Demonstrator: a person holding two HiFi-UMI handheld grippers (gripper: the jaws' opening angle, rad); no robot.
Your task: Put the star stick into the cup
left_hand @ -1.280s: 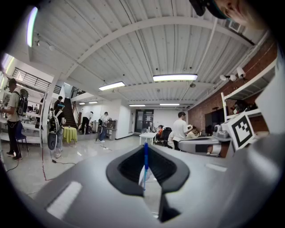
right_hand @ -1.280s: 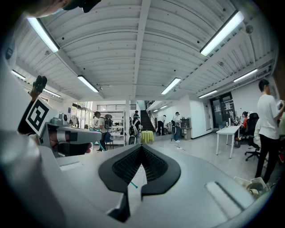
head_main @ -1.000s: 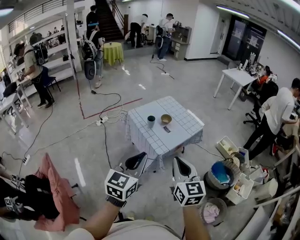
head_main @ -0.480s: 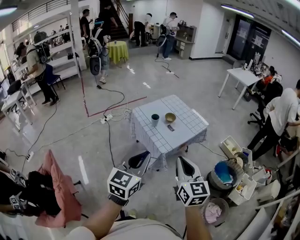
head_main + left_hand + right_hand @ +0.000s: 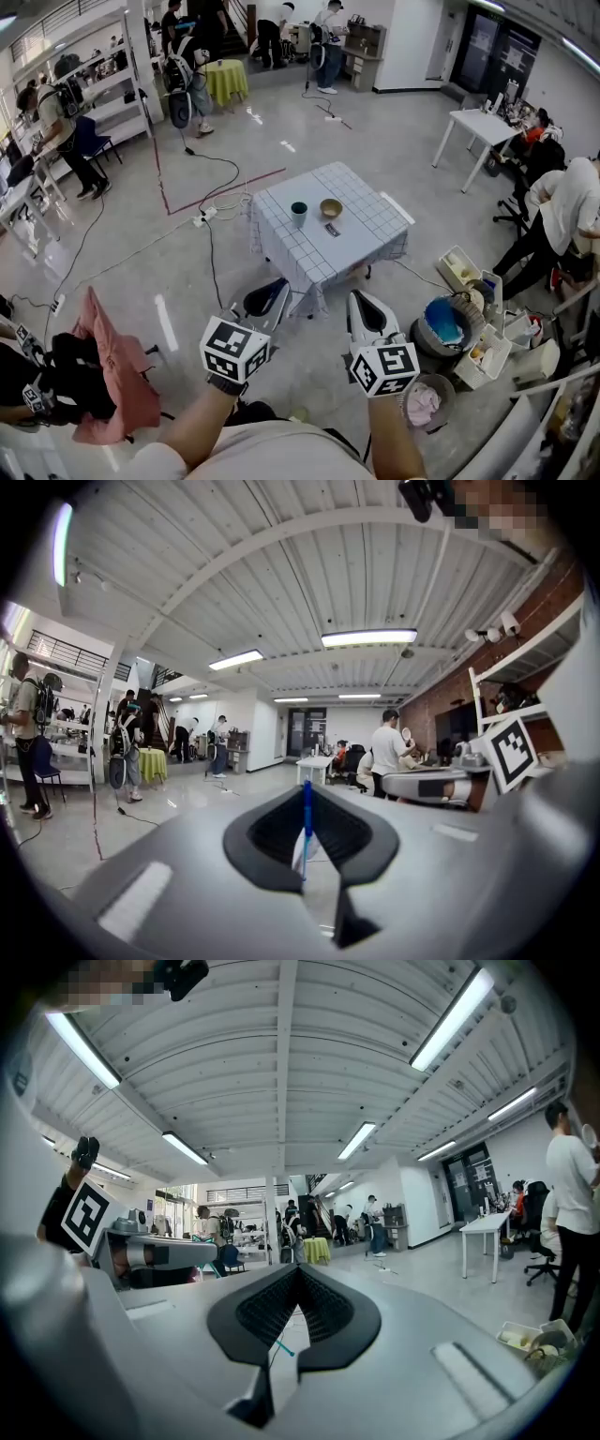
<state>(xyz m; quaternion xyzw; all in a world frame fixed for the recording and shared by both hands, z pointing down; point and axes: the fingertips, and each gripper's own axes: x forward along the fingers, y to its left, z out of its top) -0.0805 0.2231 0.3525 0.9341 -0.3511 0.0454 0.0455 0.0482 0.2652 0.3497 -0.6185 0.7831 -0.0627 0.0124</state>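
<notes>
Standing well apart from the table, the person carries both grippers low and in front of the body, pointed toward it. This reads as an approach posture, with no handling under way.

Left gripper: its own view shows the jaws closed tip to tip. A thin blue line runs down the seam; I cannot tell whether it belongs to the gripper or is something else. Nothing projects from the tips in the head view.

Right gripper: jaws also closed tip to tip, with nothing gripped. Keeping both closed probably suits carrying, as there is nothing within reach to take.

On the table, the cup stands upright just beside a bowl. A small dark item lies near them on the cloth. I judge it to be the star stick, though it is too small to confirm. The cup's mouth faces up, ready to receive. The task is not yet started.
</notes>
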